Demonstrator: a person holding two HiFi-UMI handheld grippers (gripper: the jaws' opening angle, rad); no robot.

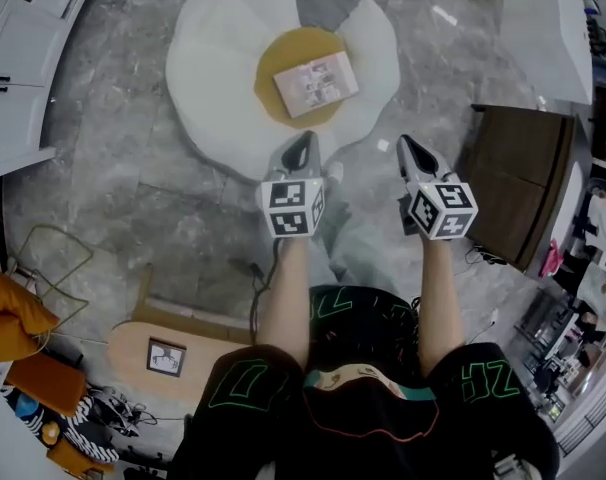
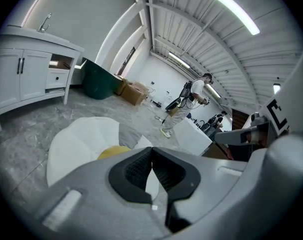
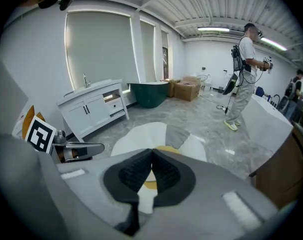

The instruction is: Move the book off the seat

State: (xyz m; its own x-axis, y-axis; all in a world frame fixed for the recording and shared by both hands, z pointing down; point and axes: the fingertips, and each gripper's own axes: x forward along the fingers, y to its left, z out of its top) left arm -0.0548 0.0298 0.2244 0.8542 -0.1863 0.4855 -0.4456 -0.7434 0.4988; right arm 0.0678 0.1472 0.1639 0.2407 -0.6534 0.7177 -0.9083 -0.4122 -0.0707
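Grey marbled floor, workshop-type room. White petal-shaped seat sits on the floor with a round yellow centre. The book lies flat on that centre, slightly skewed.

Left gripper and right gripper are both in the air by the seat's near edge, apart from the book, with nothing between. Both sets of jaws are clenched, pads together, empty.

Around:
- white cabinet, cut off at the left edge
- dark brown box, right of the seat
- wooden board with a marker tag
- orange cushion, partly cropped
- green tub and a standing person, far off in the right gripper view

Book is hidden behind the jaws in both gripper views; only a yellow sliver shows. Cover print too small to read.
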